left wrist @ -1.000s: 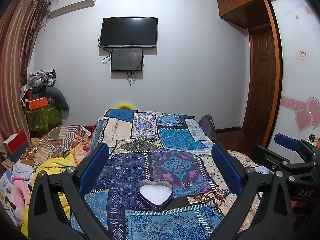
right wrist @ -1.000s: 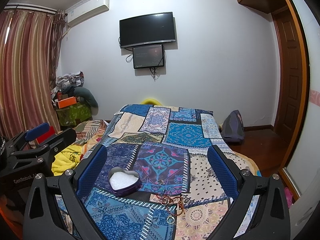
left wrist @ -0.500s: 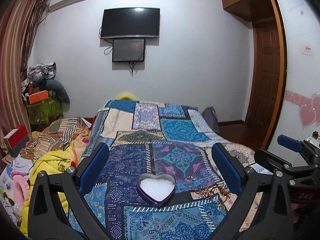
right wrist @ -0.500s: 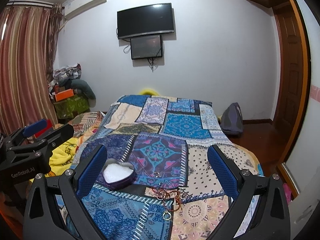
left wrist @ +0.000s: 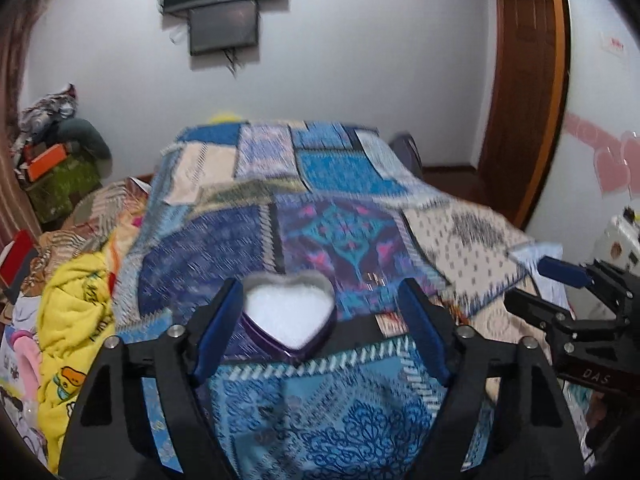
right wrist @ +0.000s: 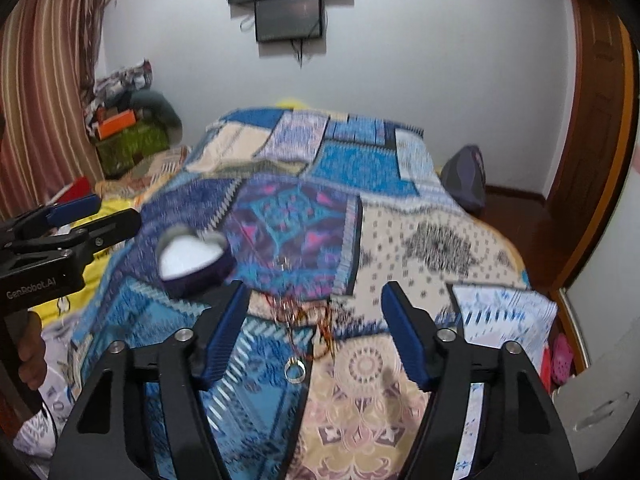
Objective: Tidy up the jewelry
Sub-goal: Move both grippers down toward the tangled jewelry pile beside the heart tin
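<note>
Closing jaws around white-lined heart box (left wrist: 289,320)

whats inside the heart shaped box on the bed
The heart-shaped box is open and shows only a white lining; no jewelry is visible in it. The frame is blurred, and the box's near wall hides its lower inside edge. The tangled jewelry lies outside on the bedspread.

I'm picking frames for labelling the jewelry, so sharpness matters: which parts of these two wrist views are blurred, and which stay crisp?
Left wrist view: the patchwork bedspread and heart-shaped box are motion-smeared, while the left gripper stays crisp. Right wrist view: the same smear softens the jewelry pile; only the ring reads clearly, and the right gripper is sharp. Fisheye bends walls in both.
</note>
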`<state>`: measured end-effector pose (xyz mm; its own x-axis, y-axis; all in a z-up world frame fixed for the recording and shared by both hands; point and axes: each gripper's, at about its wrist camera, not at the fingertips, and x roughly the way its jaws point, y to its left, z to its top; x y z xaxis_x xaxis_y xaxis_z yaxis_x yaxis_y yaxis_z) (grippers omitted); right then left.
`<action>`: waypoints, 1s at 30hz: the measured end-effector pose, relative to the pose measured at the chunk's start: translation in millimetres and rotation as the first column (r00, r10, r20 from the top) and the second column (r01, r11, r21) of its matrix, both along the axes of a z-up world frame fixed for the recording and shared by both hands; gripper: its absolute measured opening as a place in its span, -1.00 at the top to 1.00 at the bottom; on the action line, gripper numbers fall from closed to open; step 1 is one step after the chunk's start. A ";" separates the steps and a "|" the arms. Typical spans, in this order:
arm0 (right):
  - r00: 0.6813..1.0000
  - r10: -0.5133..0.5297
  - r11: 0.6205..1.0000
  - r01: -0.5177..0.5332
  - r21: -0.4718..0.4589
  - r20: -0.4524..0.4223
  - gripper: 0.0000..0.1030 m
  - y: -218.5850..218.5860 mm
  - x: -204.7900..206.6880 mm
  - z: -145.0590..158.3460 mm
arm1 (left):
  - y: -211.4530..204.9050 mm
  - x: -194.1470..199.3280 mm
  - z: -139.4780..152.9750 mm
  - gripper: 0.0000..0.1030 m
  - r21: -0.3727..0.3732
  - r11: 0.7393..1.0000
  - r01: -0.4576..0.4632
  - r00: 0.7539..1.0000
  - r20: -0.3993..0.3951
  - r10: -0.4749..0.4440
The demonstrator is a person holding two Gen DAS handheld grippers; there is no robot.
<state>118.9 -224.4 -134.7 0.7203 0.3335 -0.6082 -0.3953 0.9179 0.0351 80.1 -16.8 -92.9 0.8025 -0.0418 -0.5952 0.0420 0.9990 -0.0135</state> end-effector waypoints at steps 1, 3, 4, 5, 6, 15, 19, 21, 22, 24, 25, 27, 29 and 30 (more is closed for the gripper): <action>1.000 0.005 1.000 -0.005 -0.002 -0.022 -0.16 -1.4 1.1 -5.6 | -2.3 2.7 -4.9 -0.44 -0.002 1.000 0.012 1.000 -0.017 -0.012; 0.998 0.015 1.000 -0.015 0.001 -0.055 -0.09 -2.2 3.1 -12.6 | -6.9 7.5 -17.2 -0.38 -0.011 0.999 0.041 0.997 -0.060 -0.041; 0.997 0.022 1.000 -0.022 0.003 -0.079 -0.07 -3.4 3.7 -17.6 | -8.5 9.8 -21.9 -0.36 -0.014 0.999 0.048 0.996 -0.078 -0.049; 0.996 0.025 1.000 -0.025 0.004 -0.089 -0.06 -2.4 5.3 -20.8 | -10.2 12.7 -26.4 -0.34 -0.016 0.998 0.055 0.994 -0.095 -0.056; 0.994 0.028 1.000 -0.028 -0.001 -0.108 -0.02 -3.2 5.1 -25.8 | -12.5 15.3 -32.7 -0.30 -0.018 0.998 0.064 0.991 -0.117 -0.066; 0.979 0.047 0.999 -0.047 0.005 -0.200 0.21 -6.8 12.8 -48.4 | -33.1 31.5 -70.5 0.13 -0.099 0.981 0.169 0.946 -0.262 -0.189; 0.978 0.036 0.999 -0.035 0.009 -0.207 0.23 -13.0 15.4 -50.3 | -45.9 42.1 -81.8 0.36 -0.162 0.964 0.213 0.919 -0.300 -0.254; 0.978 0.031 0.999 -0.030 0.012 -0.206 0.23 -16.1 17.0 -49.5 | -53.7 47.2 -86.7 0.45 -0.179 0.956 0.233 0.908 -0.312 -0.280; 0.978 0.030 1.000 -0.028 0.014 -0.207 0.23 -18.2 17.5 -49.2 | -57.4 48.9 -88.7 0.47 -0.188 0.951 0.244 0.902 -0.317 -0.294; 0.978 0.028 1.000 -0.026 0.014 -0.208 0.23 -19.3 19.5 -48.3 | -64.7 52.6 -92.8 0.56 -0.204 0.942 0.266 0.888 -0.328 -0.321; 0.978 0.028 1.000 -0.025 0.017 -0.208 0.23 -21.0 19.5 -48.2 | -67.9 54.1 -94.7 0.61 -0.213 0.937 0.276 0.880 -0.335 -0.336; 0.977 0.030 0.999 -0.026 0.020 -0.210 0.23 -21.8 22.2 -47.4 | -73.5 57.0 -98.5 0.62 -0.226 0.930 0.291 0.868 -0.346 -0.356; 0.977 0.030 0.999 -0.025 0.026 -0.212 0.23 -22.8 23.3 -47.2 | -79.7 59.0 -102.0 0.64 -0.232 0.924 0.303 0.858 -0.356 -0.371; 0.977 0.030 0.999 -0.024 0.031 -0.213 0.23 -23.6 24.2 -47.1 | -82.3 60.1 -103.6 0.66 -0.234 0.922 0.309 0.853 -0.360 -0.377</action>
